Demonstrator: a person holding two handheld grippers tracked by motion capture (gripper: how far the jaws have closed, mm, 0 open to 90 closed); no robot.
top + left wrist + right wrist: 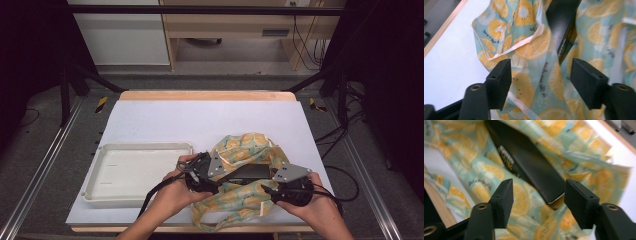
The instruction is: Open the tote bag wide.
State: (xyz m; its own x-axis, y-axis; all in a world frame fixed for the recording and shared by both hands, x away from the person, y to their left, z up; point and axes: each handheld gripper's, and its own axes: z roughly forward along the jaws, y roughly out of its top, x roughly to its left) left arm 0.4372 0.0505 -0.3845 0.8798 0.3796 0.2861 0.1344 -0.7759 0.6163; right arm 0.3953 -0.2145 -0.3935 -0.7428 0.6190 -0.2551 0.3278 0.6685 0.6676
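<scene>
High view: the orange-print bag [245, 150] lies crumpled at lower centre of the tabletop [165, 120], a black box [252, 172] at its mouth between the left hand-held gripper [200, 172] and the right hand-held gripper [280, 190].

Left gripper view: jaws released, bag cloth [534, 50] between them, untouched.

Right gripper view: jaws released; the box [529, 167] runs from upper left to lower centre, its near corner just ahead, so this hand seems nearer.

Crumpled orange-slice print cloth [243, 150] on table; flat black box [529, 167] nested inside
</scene>
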